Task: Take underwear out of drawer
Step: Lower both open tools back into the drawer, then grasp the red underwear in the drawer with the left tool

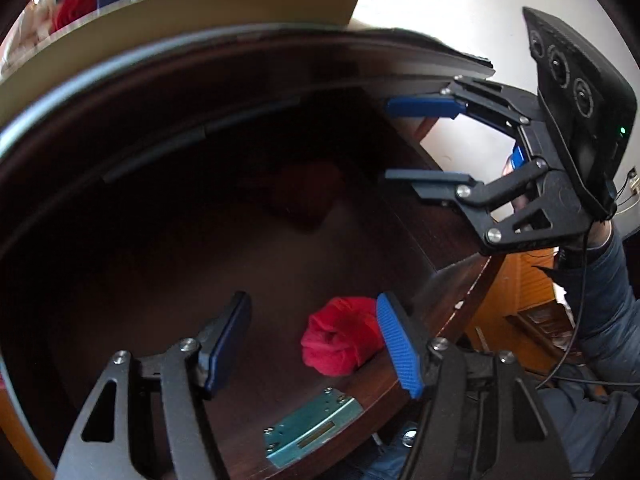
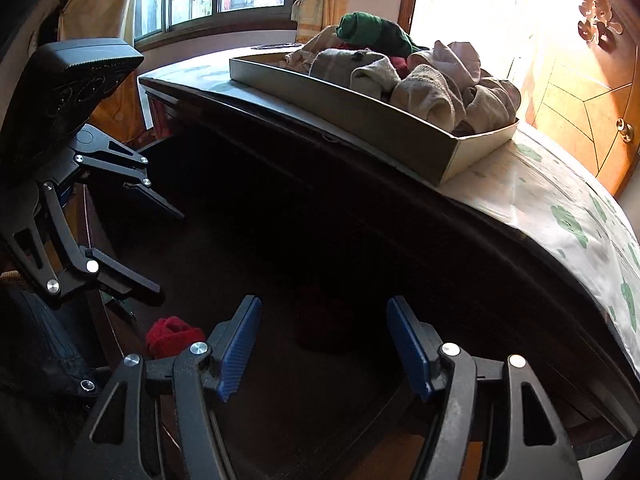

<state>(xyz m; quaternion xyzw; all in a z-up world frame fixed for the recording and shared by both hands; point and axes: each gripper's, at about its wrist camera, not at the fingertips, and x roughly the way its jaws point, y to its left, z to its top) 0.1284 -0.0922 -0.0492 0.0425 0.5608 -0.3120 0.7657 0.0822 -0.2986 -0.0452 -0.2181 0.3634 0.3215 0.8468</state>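
Note:
An open dark wooden drawer [image 1: 200, 240] holds two rolled red underwear pieces. A bright red one [image 1: 340, 336] lies near the drawer's front edge, and a darker one [image 1: 308, 192] lies deeper in shadow. My left gripper [image 1: 316, 344] is open and empty, just above the bright red roll, which lies against its right finger. My right gripper [image 2: 324, 344] is open and empty over the drawer; the dim dark roll [image 2: 324, 320] lies between its fingers. The bright roll shows in the right wrist view [image 2: 172, 336] at lower left. Each gripper shows in the other's view: the right [image 1: 394, 140], the left [image 2: 164, 252].
A shallow cardboard tray [image 2: 360, 112] full of rolled socks and clothes stands on the dresser top, on a floral cloth [image 2: 560, 208]. A metal lock plate [image 1: 312, 436] sits on the drawer's front edge. A window and curtains are behind; a wooden door is at right.

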